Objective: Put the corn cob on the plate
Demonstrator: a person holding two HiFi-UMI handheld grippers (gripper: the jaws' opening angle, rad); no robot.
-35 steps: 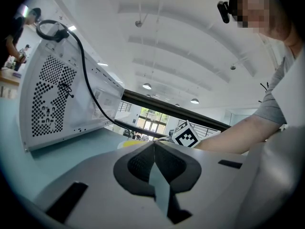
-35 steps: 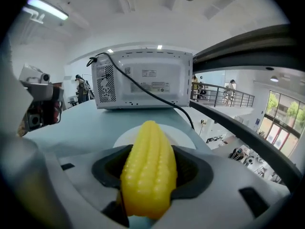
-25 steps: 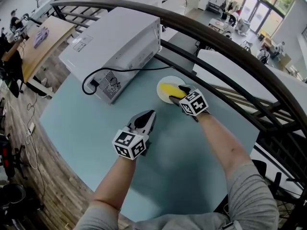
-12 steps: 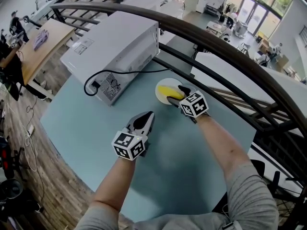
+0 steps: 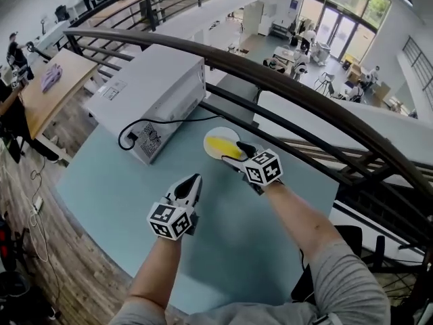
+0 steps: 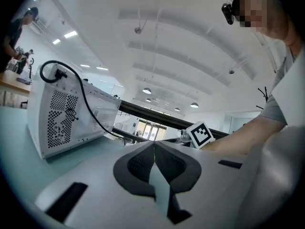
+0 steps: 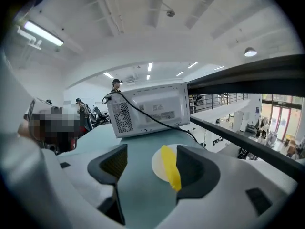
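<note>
Whereas a second ago the right gripper point(image 5: 237, 154) had its fingers down at the corn cob point(image 5: 220, 145) on the plate point(image 5: 227, 133), it has now drawn back toward the person and risen. Its fingers have spread wider, and neither pad presses on the cob. In the right gripper view the two dark fingers point(image 7: 193, 168) stand far apart, and the cob point(image 7: 170, 168) shows through the gap, close to the right-hand one. The left gripper point(image 5: 195, 178) has lifted a little over the counter point(image 5: 108, 175). Its fingers point(image 6: 138, 163) are pressed together at the tips as before, with nothing between them.

The corn cob is a bright yellow, slender, elongated piece. It lies flat across the small round white plate, and its near end reaches the rim on the gripper's side. The plate sits on the pale blue-green counter, near the corner of a white microwave point(image 5: 152, 87) whose black cable point(image 5: 135, 124) loops from its vented back. Beyond the plate runs a dark railing point(image 5: 304, 80).
</note>
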